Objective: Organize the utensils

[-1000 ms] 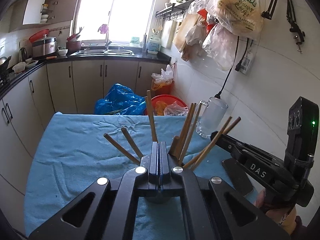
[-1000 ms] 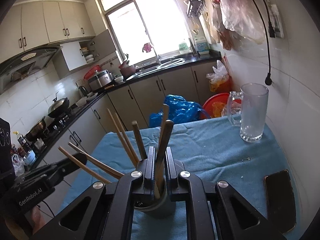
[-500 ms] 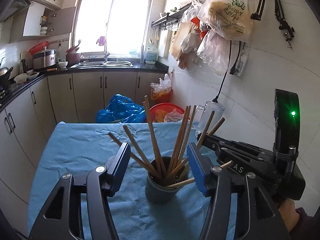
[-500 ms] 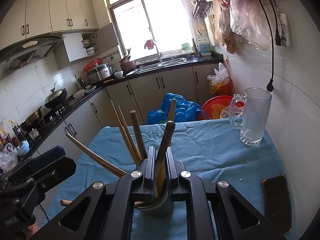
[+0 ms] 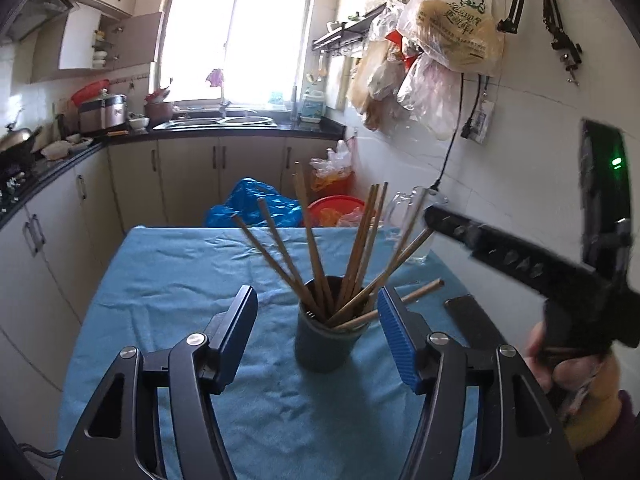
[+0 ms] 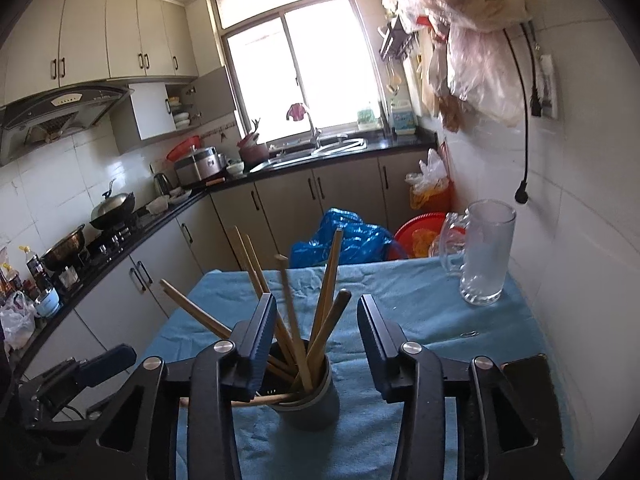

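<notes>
A clear glass mug (image 6: 482, 252) stands on the blue cloth (image 6: 420, 292) near the tiled wall, with a dark phone (image 6: 528, 384) lying flat closer in. Beyond the table sit a blue plastic bag (image 5: 256, 204) and a red basin (image 5: 336, 208); filled plastic bags (image 5: 452, 28) hang high on the wall.

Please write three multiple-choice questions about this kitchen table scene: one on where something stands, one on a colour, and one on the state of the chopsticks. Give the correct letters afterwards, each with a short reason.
1. Where on the table does the glass mug stand?
A. at the far right, near the tiled wall
B. at the near left corner
C. inside the holder

2. What colour is the cloth on the table?
A. red
B. blue
C. white

3. How are the chopsticks placed?
A. flat in a row on the cloth
B. standing fanned out in the dark holder
C. clamped in the right tongs

Answers:
1 A: the right wrist view shows the mug by the wall, beyond the holder.
2 B: both views show blue fabric.
3 B: their lower ends sit in the holder, and the right tongs, whose jaws are opening, press on none.
</notes>
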Motion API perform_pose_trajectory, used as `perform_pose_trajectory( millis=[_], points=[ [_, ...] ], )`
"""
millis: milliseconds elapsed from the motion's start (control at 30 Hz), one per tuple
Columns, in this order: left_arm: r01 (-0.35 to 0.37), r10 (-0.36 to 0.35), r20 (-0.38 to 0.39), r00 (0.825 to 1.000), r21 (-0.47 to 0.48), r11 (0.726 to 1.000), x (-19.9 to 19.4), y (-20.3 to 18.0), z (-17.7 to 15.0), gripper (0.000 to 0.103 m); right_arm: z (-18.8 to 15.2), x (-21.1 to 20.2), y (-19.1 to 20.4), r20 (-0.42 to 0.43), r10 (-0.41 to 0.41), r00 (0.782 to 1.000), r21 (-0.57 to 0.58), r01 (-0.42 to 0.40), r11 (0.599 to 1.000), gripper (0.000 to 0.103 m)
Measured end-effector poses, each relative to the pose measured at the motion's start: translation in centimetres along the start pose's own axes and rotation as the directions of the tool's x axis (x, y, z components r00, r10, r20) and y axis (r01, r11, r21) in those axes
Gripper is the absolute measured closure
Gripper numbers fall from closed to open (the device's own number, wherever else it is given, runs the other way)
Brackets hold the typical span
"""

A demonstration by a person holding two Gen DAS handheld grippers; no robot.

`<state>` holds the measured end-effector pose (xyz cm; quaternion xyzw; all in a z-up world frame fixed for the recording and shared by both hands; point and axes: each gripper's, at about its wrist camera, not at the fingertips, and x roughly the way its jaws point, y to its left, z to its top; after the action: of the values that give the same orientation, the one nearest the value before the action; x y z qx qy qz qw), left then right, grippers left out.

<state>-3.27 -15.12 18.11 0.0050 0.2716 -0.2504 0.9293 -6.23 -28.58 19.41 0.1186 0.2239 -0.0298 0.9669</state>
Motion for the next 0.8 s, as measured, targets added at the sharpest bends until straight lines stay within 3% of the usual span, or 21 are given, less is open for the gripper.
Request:
perform_pose_trajectory(
  millis=[167, 333, 633, 800],
  points=[
    [-0.06, 0.06, 0.009, 0.998, -0.03, 0.998, -2.6, 0.1, -1.2, 0.027, -0.7, -3.6, -0.3, 0.037, -0.023, 0.999, 0.01, 0.023, 1.0, 0.046],
    [-0.123, 0.123, 0.0, 0.992, -0.056, 0.991, -5.0, 0.0, -2.7, 0.024, -2.6, -6.4, -0.6, 0.027, -0.049, 0.998, 0.027, 0.048, 0.998, 0.042],
    [-0.284, 0.29, 0.044, 0.956, -0.104, 0.953, -10.5, 0.2, -5.0, 0.008, -6.9, -10.1, -0.5, -0.036, -0.051, 0.998, 0.085, 0.053, 0.995, 0.039],
    [-0.33, 0.344, 0.076, 0.936, -0.145, 0.933, -13.7, 0.2, -6.0, 0.003, -8.5, -12.5, -0.2, -0.036, -0.053, 0.998, 0.108, 0.056, 0.993, 0.037]
  ],
)
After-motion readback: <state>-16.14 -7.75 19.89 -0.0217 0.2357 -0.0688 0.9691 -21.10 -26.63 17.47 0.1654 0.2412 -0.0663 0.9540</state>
